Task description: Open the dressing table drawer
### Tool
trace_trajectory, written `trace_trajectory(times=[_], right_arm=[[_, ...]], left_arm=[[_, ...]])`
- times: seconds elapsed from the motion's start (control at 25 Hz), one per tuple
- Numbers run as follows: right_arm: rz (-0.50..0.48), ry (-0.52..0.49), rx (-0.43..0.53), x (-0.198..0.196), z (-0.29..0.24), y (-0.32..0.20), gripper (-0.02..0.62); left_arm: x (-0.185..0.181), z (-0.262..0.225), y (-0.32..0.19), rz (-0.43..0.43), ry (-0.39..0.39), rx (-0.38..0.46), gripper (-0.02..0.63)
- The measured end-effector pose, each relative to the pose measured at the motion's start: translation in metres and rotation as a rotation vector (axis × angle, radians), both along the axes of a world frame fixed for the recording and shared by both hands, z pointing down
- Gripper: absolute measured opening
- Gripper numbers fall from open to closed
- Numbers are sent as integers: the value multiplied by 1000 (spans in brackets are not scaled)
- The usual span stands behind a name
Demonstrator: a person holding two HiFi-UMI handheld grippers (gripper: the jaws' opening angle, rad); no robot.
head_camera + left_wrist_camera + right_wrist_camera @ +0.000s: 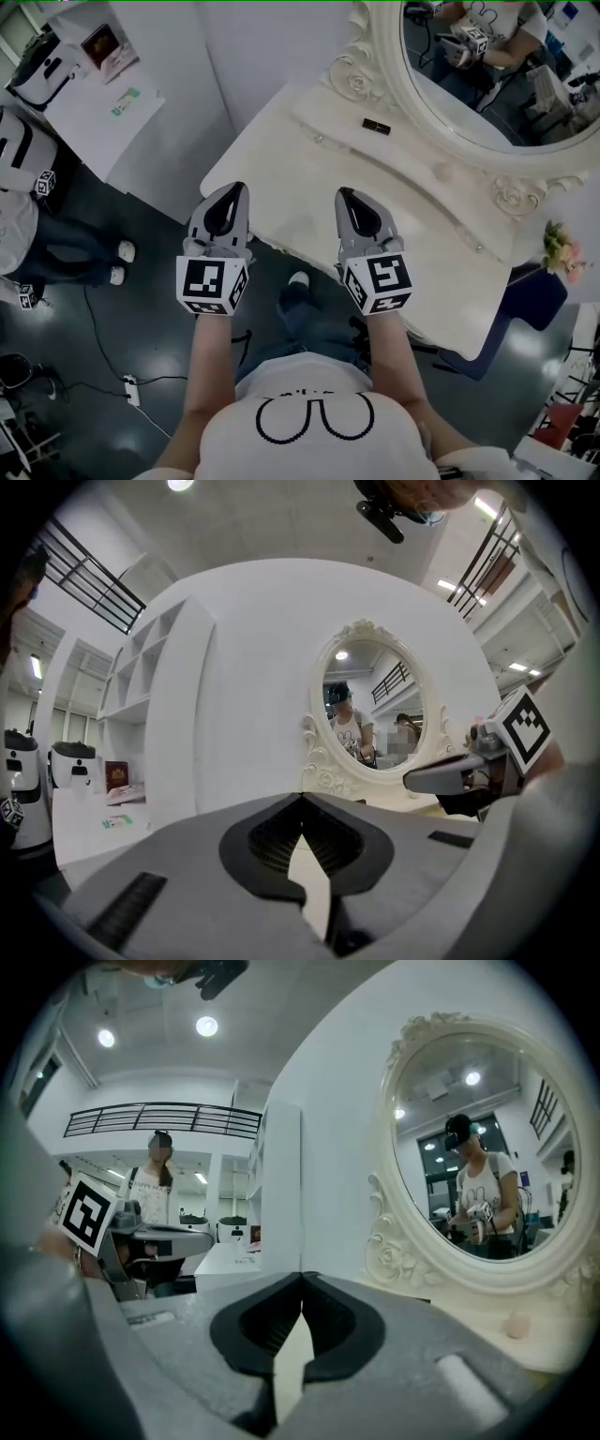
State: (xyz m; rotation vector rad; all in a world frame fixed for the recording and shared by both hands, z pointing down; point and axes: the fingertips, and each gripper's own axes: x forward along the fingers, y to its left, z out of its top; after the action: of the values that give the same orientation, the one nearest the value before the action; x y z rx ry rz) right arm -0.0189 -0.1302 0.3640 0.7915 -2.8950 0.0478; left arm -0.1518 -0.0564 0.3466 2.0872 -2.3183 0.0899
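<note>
A cream dressing table [309, 202] with a carved oval mirror [487, 84] fills the upper right of the head view. Small round knobs [441, 172] show on its raised back section; the front drawer face is hidden under the tabletop edge. My left gripper [236, 187] hangs over the table's near left edge, shut with nothing in it. My right gripper [344, 192] is beside it over the tabletop, also shut and empty. In the left gripper view the tips [302, 797] meet, facing the mirror [370, 714]. In the right gripper view the tips [302, 1275] meet too, with the mirror [478, 1157] to the right.
A small dark stick [377, 125] lies on the table's back shelf. A white cabinet [122, 94] stands to the left, with a seated person [56, 244] beside it. Pink flowers [561, 248] and a blue seat [530, 300] are at the right. A power strip [131, 389] lies on the dark floor.
</note>
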Motion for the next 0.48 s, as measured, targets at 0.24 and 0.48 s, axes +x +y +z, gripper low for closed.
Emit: trace_trajectory(times=[0.24, 0.48], right_arm=[[56, 13, -34, -28, 19, -59, -5], [109, 41, -133, -34, 51, -104, -3]], left_arm=[[-36, 13, -73, 59, 18, -44, -2], [-48, 29, -129, 128, 51, -91, -2]])
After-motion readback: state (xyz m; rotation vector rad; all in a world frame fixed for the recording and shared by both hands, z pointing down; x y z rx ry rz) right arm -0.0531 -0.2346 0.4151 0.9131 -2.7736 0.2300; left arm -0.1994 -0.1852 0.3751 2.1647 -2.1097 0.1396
